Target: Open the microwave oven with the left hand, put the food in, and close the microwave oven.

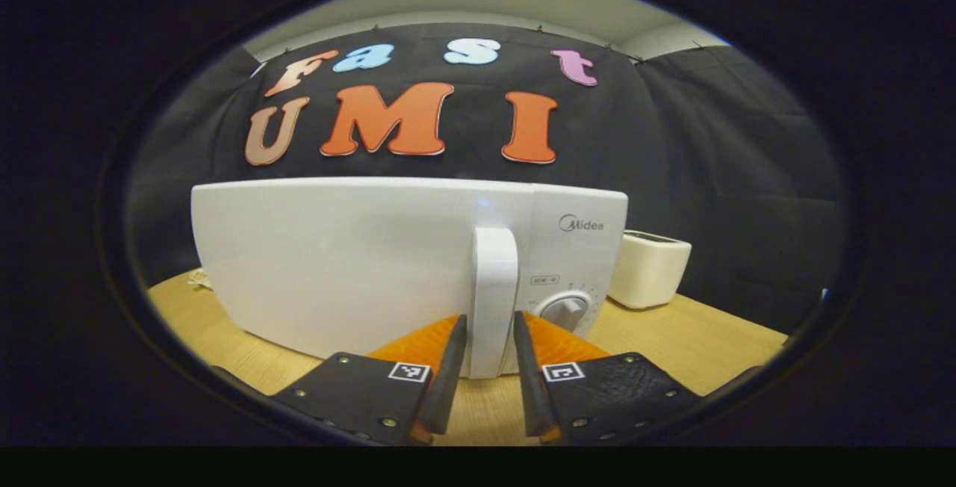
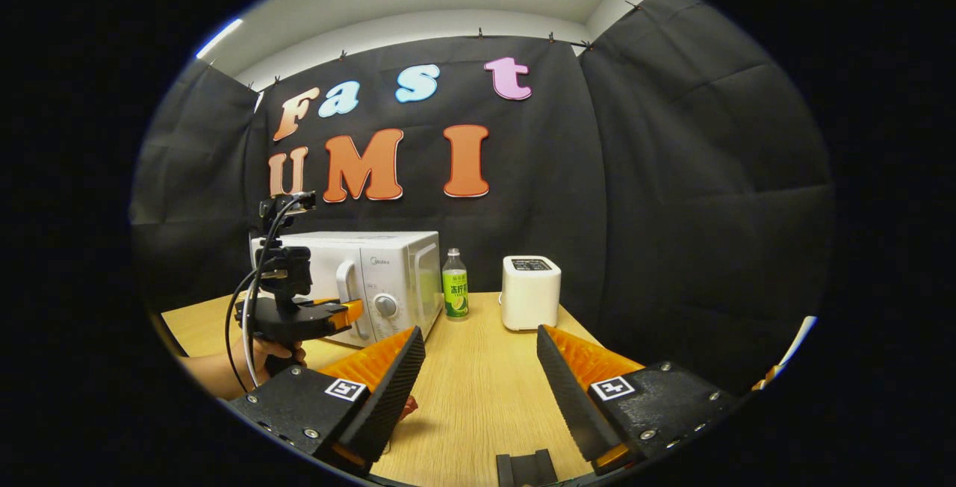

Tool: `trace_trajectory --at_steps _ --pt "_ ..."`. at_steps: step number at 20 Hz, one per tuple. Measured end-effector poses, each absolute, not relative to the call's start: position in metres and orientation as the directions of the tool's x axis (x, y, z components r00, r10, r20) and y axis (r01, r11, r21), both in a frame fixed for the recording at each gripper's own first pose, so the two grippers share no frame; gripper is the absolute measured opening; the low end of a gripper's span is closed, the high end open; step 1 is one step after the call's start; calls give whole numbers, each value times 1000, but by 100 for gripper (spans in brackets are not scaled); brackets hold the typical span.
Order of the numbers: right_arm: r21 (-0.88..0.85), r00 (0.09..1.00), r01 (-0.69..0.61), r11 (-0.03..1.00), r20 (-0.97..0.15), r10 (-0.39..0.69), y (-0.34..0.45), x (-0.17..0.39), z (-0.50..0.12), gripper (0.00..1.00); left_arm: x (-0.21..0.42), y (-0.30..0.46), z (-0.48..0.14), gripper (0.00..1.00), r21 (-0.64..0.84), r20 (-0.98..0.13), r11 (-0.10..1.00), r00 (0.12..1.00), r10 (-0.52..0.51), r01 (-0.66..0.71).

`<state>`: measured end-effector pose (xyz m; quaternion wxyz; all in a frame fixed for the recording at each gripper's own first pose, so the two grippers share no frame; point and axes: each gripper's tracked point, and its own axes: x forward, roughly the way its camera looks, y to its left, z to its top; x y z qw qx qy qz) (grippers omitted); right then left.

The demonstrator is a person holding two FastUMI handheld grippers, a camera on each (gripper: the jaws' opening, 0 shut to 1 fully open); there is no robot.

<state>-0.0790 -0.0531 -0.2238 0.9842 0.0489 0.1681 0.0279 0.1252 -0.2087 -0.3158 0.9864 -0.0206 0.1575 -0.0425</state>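
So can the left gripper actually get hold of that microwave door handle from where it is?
Probably yes. The left gripper is open with the door handle of the microwave right between its fingers, and nothing blocks it. It looks ready to close.

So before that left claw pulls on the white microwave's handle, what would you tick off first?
1. Left gripper straddles the white microwave's upright handle, one finger on each side: ok.
2. Fingers pressing on the handle: cannot tell; a small gap seems to show on both sides.
3. Microwave door shut, ready to pull: ok.
4. Right gripper open above the light wooden table, away from the door's swing: ok.
5. Green-labelled bottle and white toaster stand to the side, off the door's path: ok.
6. Food ready to load: cannot tell.
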Motion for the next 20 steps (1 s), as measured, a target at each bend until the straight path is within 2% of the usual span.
trace_trajectory --at_steps 1,4,7,10,11,12,13,14,16,17,18,20 --pt "109 941 -36 993 -331 70 -55 -79 -226 94 124 -209 -316 33 -65 -309 996 947 -84 67" --pt "120 937 -26 992 -342 66 -58 -79 -233 94 125 -213 -315 29 -36 -301 997 951 -70 62" --pt "139 933 -23 990 -352 71 -55 -79 -238 94 125 -211 -317 18 -15 -308 997 949 -72 71" --pt "137 932 -22 990 -355 70 -54 -81 -241 94 123 -210 -317 12 -29 -299 996 950 -90 86" --pt "134 932 -22 991 -356 69 -54 -82 -242 94 124 -210 -316 6 -33 -291 996 952 -92 86" --pt "132 931 -19 991 -360 66 -55 -83 -243 94 120 -211 -316 9 -43 -297 996 951 -88 79" --pt "132 930 -19 991 -363 66 -55 -84 -245 94 116 -208 -313 5 -35 -276 997 958 -78 71" --pt "133 928 -16 991 -366 64 -55 -84 -246 94 112 -209 -313 8 -26 -261 997 962 -80 76" --pt "140 925 -14 990 -374 66 -54 -86 -248 94 98 -210 -312 8 -49 -265 995 959 -102 92" --pt "144 923 -16 989 -377 70 -53 -86 -249 94 91 -209 -310 3 -51 -266 993 958 -112 102" --pt "144 923 -20 989 -378 74 -52 -86 -249 93 83 -206 -307 8 -41 -266 993 957 -119 112" --pt "139 919 -20 990 -386 73 -50 -85 -253 93 65 -204 -305 4 -31 -262 990 955 -138 134"
